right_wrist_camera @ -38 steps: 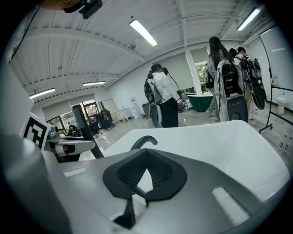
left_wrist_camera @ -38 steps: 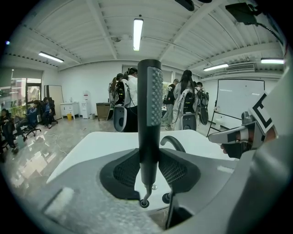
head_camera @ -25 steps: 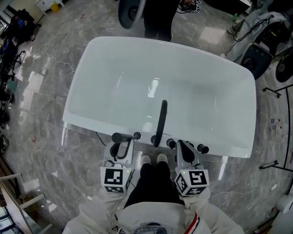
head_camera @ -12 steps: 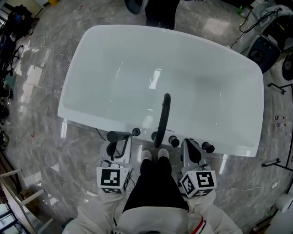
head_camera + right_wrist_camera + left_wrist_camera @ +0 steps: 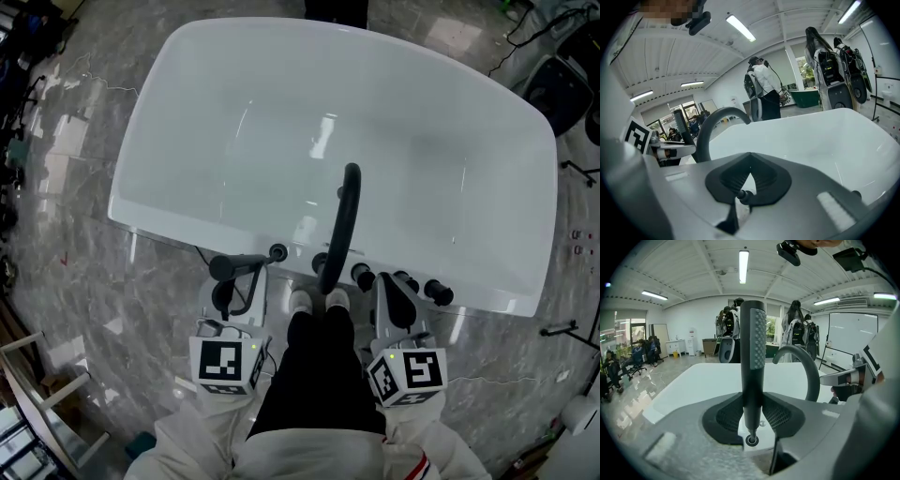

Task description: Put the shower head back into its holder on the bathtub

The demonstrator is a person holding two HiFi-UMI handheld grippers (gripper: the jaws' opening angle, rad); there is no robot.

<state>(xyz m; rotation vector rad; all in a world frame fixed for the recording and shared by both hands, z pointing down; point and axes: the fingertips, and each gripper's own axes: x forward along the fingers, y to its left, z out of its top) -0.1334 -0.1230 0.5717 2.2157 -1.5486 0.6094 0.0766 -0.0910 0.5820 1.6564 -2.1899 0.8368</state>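
At the bathtub's (image 5: 178, 150) near rim, the left gripper (image 5: 752, 398) is closed on the dark shower head (image 5: 753, 348), whose handle is clamped from both sides by the pads and stands upright in the left gripper view. The handle's lower end is seen directly over the dark ring of the holder (image 5: 277, 252), set in the rim just left of the spout's base; whether they touch cannot be told. To the right, the right gripper (image 5: 749, 169) is held over the rim with its jaw tips drawn together and nothing gripped. A black knob (image 5: 740, 194) is seen past them. Between the grippers, the black arched spout (image 5: 342, 225) is curved over the white basin. Beyond the far rim, a standing person (image 5: 764, 91) is seen.
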